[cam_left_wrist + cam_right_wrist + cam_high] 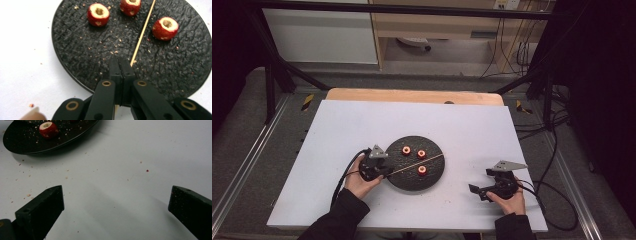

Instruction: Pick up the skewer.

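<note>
A round black plate lies on the white table and carries three red cored fruits. A thin wooden skewer lies across the plate between them. My left gripper is at the plate's left edge, jaws shut together on the skewer's near end. The stick runs in under the tips and shows again behind them. My right gripper rests to the right of the plate with its jaws wide open over bare table. One fruit shows in the right gripper view.
Crumbs are scattered over the plate and on the table near it. The white table top ends at a wooden strip at the back. Black cables trail off both grippers towards the near edge.
</note>
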Motion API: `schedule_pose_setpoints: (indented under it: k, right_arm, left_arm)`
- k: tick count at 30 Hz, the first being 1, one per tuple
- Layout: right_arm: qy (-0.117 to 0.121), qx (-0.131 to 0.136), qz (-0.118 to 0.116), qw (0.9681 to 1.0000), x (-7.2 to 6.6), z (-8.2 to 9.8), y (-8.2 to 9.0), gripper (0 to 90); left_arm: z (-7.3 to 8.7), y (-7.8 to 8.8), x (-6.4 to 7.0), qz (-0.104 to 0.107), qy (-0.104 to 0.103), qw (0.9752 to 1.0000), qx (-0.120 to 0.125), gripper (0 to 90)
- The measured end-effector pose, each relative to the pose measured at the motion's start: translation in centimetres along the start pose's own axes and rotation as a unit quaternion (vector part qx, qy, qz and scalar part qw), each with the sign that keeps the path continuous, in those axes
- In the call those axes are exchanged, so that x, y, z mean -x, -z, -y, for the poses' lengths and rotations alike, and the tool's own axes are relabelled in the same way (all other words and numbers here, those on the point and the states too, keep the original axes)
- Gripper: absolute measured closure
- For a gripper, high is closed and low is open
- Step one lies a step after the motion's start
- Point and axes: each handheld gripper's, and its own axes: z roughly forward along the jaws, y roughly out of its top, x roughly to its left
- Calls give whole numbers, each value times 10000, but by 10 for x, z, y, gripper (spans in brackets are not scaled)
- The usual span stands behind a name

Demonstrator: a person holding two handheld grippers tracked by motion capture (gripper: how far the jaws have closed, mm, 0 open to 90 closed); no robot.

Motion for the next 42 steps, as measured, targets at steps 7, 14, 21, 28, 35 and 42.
schedule_pose_setpoints:
  k: [7, 14, 21, 28, 35, 42]
  right_arm:
    - [2, -2, 1, 10000, 0, 0, 0, 9]
    - [3, 6, 1, 10000, 0, 0, 0, 9]
    - [6, 2, 1, 10000, 0, 0, 0, 9]
    - [-7, -17, -10, 10000, 0, 0, 0, 9]
    - [-20, -29, -26, 10000, 0, 0, 0, 8]
    - [2, -41, -18, 10000, 0, 0, -1, 8]
  left_arm:
    - [1, 1, 7, 96, -136, 9999, -24, 897]
    - [-3, 2, 15, 147, -314, 9994, -75, 893]
    - [-18, 2, 15, 197, -422, 9986, -242, 770]
    - [-30, -6, 18, 263, -587, 9963, -567, 687]
    - [-35, -14, 24, 315, -782, 9928, -845, 719]
    - [-35, -18, 28, 266, -997, 9886, -1097, 767]
